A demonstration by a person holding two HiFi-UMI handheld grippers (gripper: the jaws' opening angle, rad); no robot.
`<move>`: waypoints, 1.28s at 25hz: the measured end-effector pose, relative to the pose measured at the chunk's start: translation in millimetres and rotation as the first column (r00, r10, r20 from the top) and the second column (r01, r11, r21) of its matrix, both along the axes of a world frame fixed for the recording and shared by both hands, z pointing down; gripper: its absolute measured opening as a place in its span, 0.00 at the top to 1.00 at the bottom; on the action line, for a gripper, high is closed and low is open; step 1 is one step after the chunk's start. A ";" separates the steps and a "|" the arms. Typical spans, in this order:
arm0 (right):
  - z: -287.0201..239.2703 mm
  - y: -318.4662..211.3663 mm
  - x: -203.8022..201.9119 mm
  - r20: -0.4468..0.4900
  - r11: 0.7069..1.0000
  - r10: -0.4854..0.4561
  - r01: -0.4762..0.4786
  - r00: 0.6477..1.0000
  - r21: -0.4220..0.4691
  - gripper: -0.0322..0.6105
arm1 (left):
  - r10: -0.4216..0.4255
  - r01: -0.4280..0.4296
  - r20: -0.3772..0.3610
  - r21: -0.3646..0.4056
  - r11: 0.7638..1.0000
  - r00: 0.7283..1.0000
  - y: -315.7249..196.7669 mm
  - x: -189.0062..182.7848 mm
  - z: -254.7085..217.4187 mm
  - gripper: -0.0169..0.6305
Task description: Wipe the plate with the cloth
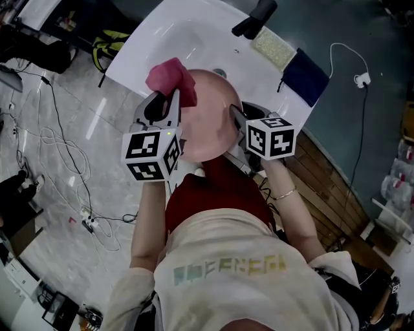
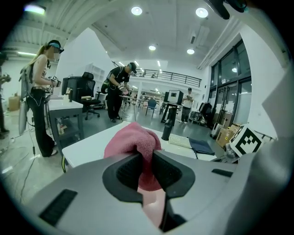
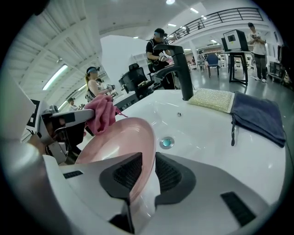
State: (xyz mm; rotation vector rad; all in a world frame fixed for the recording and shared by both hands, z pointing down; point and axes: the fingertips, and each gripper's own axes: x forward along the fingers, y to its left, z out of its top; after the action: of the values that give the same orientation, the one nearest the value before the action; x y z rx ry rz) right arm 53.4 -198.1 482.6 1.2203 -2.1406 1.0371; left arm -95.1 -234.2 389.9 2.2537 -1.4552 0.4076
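Head view: white sink [image 1: 169,40], taken as the reference. The pink plate [image 1: 208,126] is held above the sink's near edge, on the person's side of the drain [image 1: 220,72]. The left gripper [image 1: 169,102] has its jaws clamped on a bunched red cloth [image 1: 171,76], which sits at the plate's left rim over the sink's near-left part. The right gripper [image 1: 234,117] grips the plate's right rim. A black faucet [image 1: 255,18] stands at the sink's far edge, with a pale sponge [image 1: 273,46] and a dark blue cloth [image 1: 305,76] on the sink's right-hand ledge. Left gripper view: the fingers [image 2: 172,172] stand narrow, pinching the cloth [image 2: 133,142] between them. The cloth bulges out beyond the fingertips, and the pink plate [image 2: 154,206] shows just beneath the gap, in front of the sink's surface. Right gripper view: the fingers [image 3: 126,173] are closed on the plate [image 3: 117,142], its rim passing edge-on between the two pads. The plate tilts up and away to the left, over the sink's near side and short of the drain [image 3: 166,142]. The cloth [image 3: 102,114] hangs at the plate's far rim. Faucet [image 3: 181,69], sponge [image 3: 212,98] and blue cloth [image 3: 257,114] lie along the sink's far and right edges.
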 end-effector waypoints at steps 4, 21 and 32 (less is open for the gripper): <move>1.6 -3.7 3.1 -0.003 1.000 0.021 -0.021 1.000 0.011 0.82 | -0.016 0.016 0.008 -0.014 1.000 1.000 -0.2 -6.3 5.8 0.87; -2.6 -12.9 1.9 -0.079 0.997 0.052 -0.046 0.996 0.067 0.86 | 0.208 -0.205 0.099 -0.042 0.978 0.973 -4.1 51.8 -0.4 0.87; -3.9 -19.4 0.5 -0.097 0.995 0.048 -0.039 0.994 0.093 0.86 | 0.384 -0.364 0.173 -0.139 0.921 0.907 -3.0 111.6 35.3 0.87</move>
State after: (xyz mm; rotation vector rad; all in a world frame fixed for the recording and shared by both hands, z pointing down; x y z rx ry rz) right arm 53.9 -217.5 478.7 1.3382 -2.1133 0.8859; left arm 16.5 -237.2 425.2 2.4628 -1.0487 0.8279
